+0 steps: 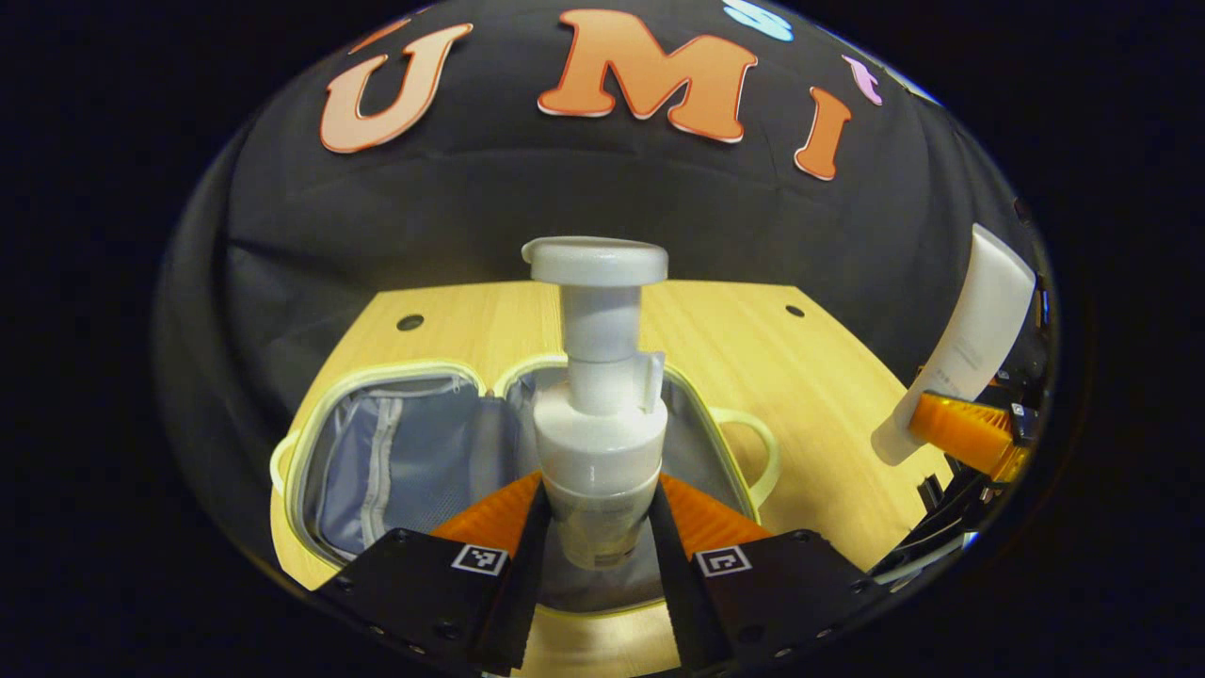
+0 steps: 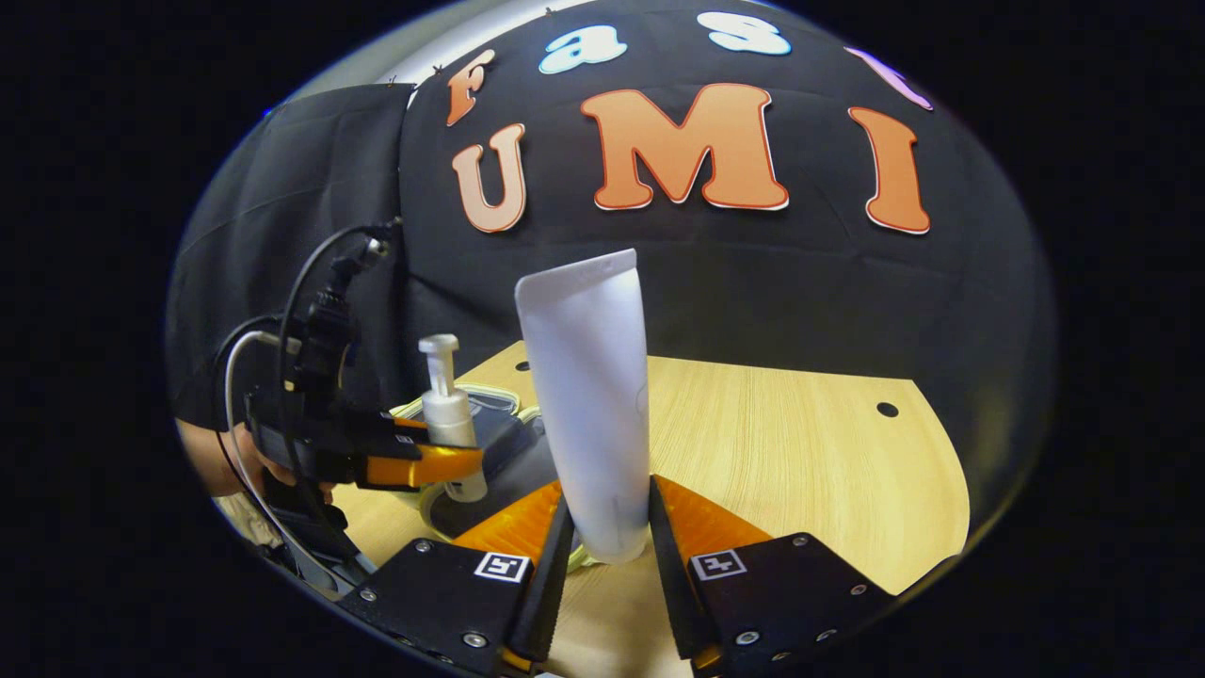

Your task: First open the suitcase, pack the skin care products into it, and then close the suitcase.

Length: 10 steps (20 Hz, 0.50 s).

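A small pale-green suitcase [image 1: 311, 508] lies open on the wooden table, its grey lining and zip pocket showing. My left gripper [image 1: 598, 527] is shut on a white pump bottle [image 1: 600, 414], held upright above the case's right half. In the right gripper view that same pump bottle [image 2: 448, 414] hangs over the suitcase [image 2: 490, 443] at left, with the left gripper [image 2: 428, 463] around it. My right gripper [image 2: 602, 532] is shut on a white squeeze tube [image 2: 591, 395], cap end down, held to the right of the case. The tube [image 1: 970, 339] also appears at the far right in the left gripper view.
The light wooden table [image 2: 800, 452] stretches to the right of the suitcase, with small round holes near its back edge. A hand [image 2: 221, 466] holds the left gripper at the left, with black and white cables looping above it.
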Each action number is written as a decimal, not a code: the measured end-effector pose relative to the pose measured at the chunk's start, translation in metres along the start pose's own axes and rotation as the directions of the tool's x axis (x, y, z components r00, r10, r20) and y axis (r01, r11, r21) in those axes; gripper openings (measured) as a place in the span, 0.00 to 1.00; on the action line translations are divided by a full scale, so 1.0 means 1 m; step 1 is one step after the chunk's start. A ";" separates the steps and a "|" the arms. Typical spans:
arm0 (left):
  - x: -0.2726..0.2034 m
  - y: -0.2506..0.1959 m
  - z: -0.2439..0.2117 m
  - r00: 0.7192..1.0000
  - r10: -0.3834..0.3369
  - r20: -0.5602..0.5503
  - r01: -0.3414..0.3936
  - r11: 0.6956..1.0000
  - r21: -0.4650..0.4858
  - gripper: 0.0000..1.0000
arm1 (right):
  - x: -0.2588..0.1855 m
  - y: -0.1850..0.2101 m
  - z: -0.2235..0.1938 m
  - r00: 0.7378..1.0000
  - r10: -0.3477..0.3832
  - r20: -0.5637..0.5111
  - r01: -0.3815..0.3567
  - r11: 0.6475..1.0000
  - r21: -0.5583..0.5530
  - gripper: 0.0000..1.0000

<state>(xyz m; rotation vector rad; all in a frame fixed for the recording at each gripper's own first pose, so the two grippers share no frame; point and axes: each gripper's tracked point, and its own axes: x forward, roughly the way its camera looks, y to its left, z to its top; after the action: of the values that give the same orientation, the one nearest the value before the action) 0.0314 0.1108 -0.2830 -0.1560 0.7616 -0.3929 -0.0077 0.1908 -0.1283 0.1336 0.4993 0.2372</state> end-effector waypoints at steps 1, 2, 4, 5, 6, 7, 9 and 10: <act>0.007 -0.001 -0.007 0.999 -0.019 -0.034 0.018 1.000 -0.003 0.58 | 0.004 0.003 -0.002 1.000 -0.007 -0.005 0.007 1.000 0.006 0.48; 0.014 -0.002 -0.012 0.998 -0.037 -0.059 0.037 0.999 -0.007 0.58 | 0.007 0.005 -0.003 1.000 -0.012 -0.011 0.012 1.000 0.011 0.48; 0.023 -0.005 -0.023 0.991 -0.059 -0.120 0.058 0.998 -0.011 0.59 | 0.016 0.010 -0.005 1.000 -0.023 -0.018 0.023 0.999 0.030 0.48; 0.024 -0.009 -0.028 0.986 -0.066 -0.153 0.064 0.998 -0.013 0.58 | 0.019 0.013 -0.007 0.999 -0.024 -0.022 0.025 0.999 0.041 0.48; 0.024 -0.010 -0.029 0.981 -0.070 -0.179 0.068 0.998 -0.016 0.58 | 0.022 0.014 -0.008 0.999 -0.028 -0.024 0.030 0.998 0.050 0.48; 0.026 -0.011 -0.033 0.977 -0.071 -0.203 0.070 0.997 -0.015 0.59 | 0.025 0.018 -0.009 0.999 -0.029 -0.029 0.031 0.998 0.053 0.48; 0.031 -0.011 -0.040 0.965 -0.073 -0.250 0.072 0.997 -0.012 0.58 | 0.030 0.018 -0.012 0.998 -0.040 -0.039 0.042 0.998 0.052 0.48; 0.033 -0.013 -0.042 0.959 -0.080 -0.273 0.076 0.997 -0.024 0.58 | 0.033 0.018 -0.014 0.998 -0.047 -0.043 0.049 0.997 0.055 0.48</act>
<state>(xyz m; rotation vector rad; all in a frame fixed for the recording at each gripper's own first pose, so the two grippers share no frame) 0.0202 0.0860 -0.3311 -0.1460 1.0338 -0.4912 0.0097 0.2172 -0.1525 0.1710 0.5503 0.1796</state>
